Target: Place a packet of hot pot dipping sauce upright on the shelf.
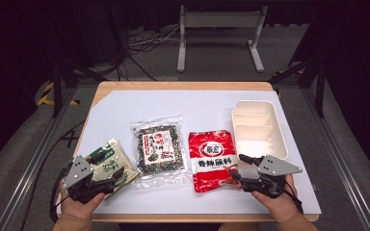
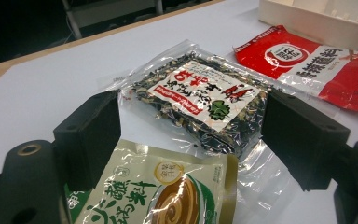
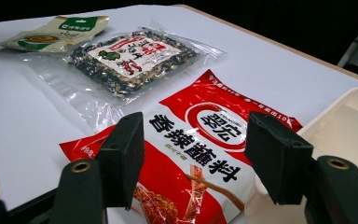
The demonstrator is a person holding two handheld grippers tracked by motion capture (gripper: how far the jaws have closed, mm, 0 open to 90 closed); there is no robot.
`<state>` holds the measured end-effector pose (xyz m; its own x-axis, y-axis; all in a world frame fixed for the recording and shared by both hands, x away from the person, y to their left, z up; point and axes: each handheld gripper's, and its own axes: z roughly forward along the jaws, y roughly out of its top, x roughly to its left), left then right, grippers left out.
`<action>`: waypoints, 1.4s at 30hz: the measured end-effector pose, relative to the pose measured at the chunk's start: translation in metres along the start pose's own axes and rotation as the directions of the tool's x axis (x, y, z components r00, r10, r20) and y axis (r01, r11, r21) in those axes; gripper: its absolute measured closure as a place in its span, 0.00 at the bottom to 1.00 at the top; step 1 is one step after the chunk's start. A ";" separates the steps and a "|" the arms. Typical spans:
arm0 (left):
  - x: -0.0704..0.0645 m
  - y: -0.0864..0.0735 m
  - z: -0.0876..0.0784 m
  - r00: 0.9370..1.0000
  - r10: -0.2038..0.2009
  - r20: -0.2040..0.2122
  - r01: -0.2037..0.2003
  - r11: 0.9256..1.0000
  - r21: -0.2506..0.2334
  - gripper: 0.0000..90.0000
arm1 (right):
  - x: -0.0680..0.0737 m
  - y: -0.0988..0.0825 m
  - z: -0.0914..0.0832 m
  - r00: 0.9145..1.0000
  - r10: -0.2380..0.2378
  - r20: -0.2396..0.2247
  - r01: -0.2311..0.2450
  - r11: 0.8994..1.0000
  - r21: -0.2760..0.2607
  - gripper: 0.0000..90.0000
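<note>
While your left gripper [image 1: 107,179] hovers low at the near left of the bench [image 1: 125,103], its jaws stand released, spread over the near end of the green-and-cream sauce packet [image 1: 110,164], which lies flat between them without either pad pressing on it. Your right gripper [image 1: 237,168] sits at the near right, jaws likewise released and gaping over the near right corner of the red seasoning packet [image 1: 212,159]; in the right gripper view that packet [image 3: 200,154] lies flat beneath the jaws. Between the two packets rests the clear bag of dried seaweed mix [image 1: 158,148], just beside each, its plastic edge overlapping the sauce packet [image 2: 163,186] in the left gripper view. The white divided tray [image 1: 276,134] stands just beyond your right gripper, beside the red packet.
</note>
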<state>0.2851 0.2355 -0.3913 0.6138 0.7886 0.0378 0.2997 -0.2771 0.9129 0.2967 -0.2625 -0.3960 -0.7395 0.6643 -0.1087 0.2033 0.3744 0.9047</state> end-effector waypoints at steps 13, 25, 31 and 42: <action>0.019 -0.003 -0.010 0.998 -0.046 -0.047 0.046 0.999 0.003 0.22 | 0.001 0.001 -0.001 1.000 -0.019 -0.010 0.019 1.000 -0.008 0.42; 0.039 -0.013 -0.014 0.990 -0.077 -0.120 0.079 0.997 0.019 0.23 | 0.001 0.000 0.001 0.999 -0.032 -0.021 0.032 0.999 -0.003 0.43; 0.051 -0.018 -0.014 0.984 -0.113 -0.136 0.118 0.993 0.028 0.23 | 0.001 0.000 0.001 0.999 -0.032 -0.028 0.032 0.999 -0.004 0.43; 0.083 -0.037 -0.002 0.964 -0.221 -0.150 0.238 0.965 0.108 0.21 | 0.004 0.001 0.004 0.998 -0.043 -0.055 0.042 0.999 -0.009 0.44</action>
<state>0.3234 0.3120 -0.4213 0.4160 0.9034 -0.1040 0.5138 -0.1391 0.8465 0.2963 -0.2566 -0.3974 -0.7817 0.6111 -0.1244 0.1660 0.3963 0.9030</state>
